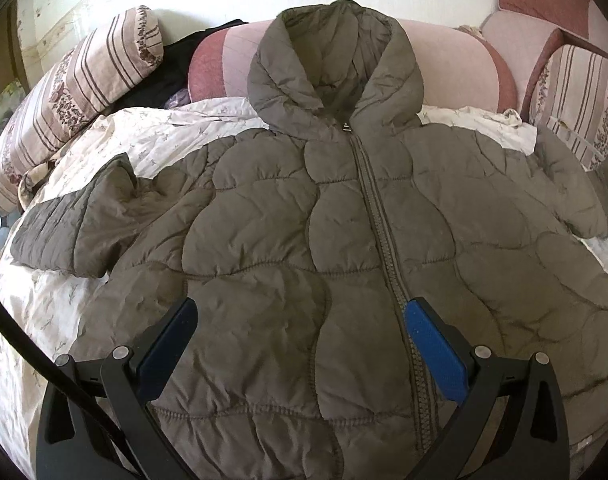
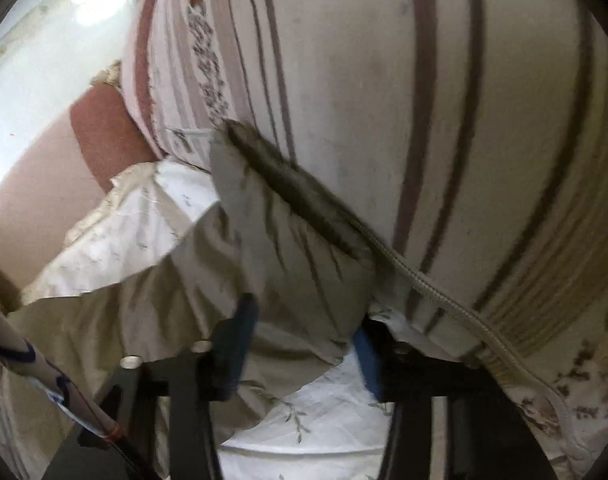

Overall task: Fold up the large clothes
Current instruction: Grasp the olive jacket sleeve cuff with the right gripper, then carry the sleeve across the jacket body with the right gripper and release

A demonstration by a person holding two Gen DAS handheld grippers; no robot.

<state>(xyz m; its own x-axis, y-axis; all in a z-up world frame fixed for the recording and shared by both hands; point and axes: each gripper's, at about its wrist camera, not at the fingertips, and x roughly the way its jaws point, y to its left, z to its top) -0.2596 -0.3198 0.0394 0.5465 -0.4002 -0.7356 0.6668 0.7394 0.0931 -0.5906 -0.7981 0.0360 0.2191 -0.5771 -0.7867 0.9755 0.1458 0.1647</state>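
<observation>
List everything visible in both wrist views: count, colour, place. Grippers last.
puffer jacket: 1, olive-grey, quilted, hooded, zipped, laid flat front-up on the bedsheet
jacket sleeve end: 1, olive-grey, lies against the striped pillow, right wrist view
bedsheet: 1, white with a small sprig print, under the jacket
striped pillows: 2, cream with brown stripes and floral bands, one on each side of the bed
headboard cushion: 1, pink, behind the hood
dark garment: 1, black, between left pillow and headboard cushion
left gripper: 1, black with blue pads, open above the jacket's lower front
right gripper: 1, black with blue pads, sleeve end between the jaws; contact blurred
</observation>
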